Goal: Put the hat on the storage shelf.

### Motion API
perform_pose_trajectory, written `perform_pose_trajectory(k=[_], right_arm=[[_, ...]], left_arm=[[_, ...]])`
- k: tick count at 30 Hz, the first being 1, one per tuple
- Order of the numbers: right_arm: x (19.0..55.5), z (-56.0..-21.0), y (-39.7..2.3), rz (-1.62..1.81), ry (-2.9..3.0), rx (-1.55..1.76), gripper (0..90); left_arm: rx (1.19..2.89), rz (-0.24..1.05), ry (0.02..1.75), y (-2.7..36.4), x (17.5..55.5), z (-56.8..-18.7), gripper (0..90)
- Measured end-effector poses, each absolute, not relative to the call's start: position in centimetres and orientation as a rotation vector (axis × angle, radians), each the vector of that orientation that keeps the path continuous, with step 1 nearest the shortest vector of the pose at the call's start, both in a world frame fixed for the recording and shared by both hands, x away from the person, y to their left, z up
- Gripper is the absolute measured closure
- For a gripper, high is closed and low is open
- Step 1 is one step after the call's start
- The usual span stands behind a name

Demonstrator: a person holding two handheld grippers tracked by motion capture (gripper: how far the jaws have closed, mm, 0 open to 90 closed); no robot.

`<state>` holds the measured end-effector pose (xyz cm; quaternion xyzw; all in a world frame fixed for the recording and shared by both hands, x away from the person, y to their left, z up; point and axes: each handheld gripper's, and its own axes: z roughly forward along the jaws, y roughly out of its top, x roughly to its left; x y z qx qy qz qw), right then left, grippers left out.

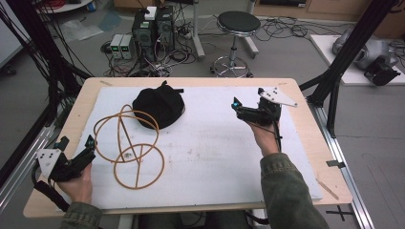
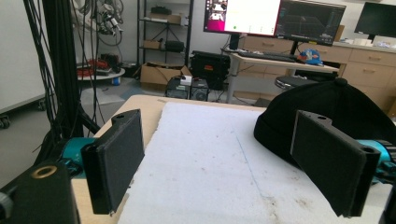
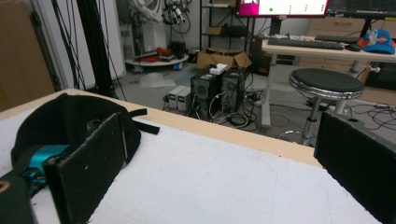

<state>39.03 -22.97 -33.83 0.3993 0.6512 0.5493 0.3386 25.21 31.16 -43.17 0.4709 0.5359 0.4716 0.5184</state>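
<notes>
- Left gripper (image 1: pixel 76 151): lower left of the high view, over the table's (image 1: pixel 191 82) edge; jaws spread, nothing between them.
- Right gripper (image 1: pixel 249 106): right of centre, above the white foam sheet (image 1: pixel 215 152); jaws spread, empty.
- Black cap (image 1: pixel 159 107): upper centre of the sheet.
- Tan cord (image 1: pixel 130 148): looped at lower left, touching the cap, just beside the left gripper.

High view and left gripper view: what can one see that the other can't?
The high view alone takes in the looped tan cord, the person's hands, and the right gripper. The left gripper view alone takes in the monitors and a desk behind the table. Both share the black cap, the white foam sheet, and the left gripper, its jaws open.
</notes>
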Motion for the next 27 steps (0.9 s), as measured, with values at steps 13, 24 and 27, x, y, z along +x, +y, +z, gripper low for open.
perform_pose_trajectory(k=[13,24,27], right_arm=[[43.0,-33.4,-18.4,1.414,1.863,0.986,1.6],[46.6,-33.9,-11.9,1.400,2.093,0.849,1.6],[47.3,-34.3,-10.3,1.390,2.155,0.825,1.6]], left_arm=[[1.127,1.140,1.286,31.3,25.2,-43.1,17.6],[1.118,1.120,1.290,31.2,24.9,-43.1,17.6],[1.108,1.108,1.290,31.2,24.8,-43.0,17.6]])
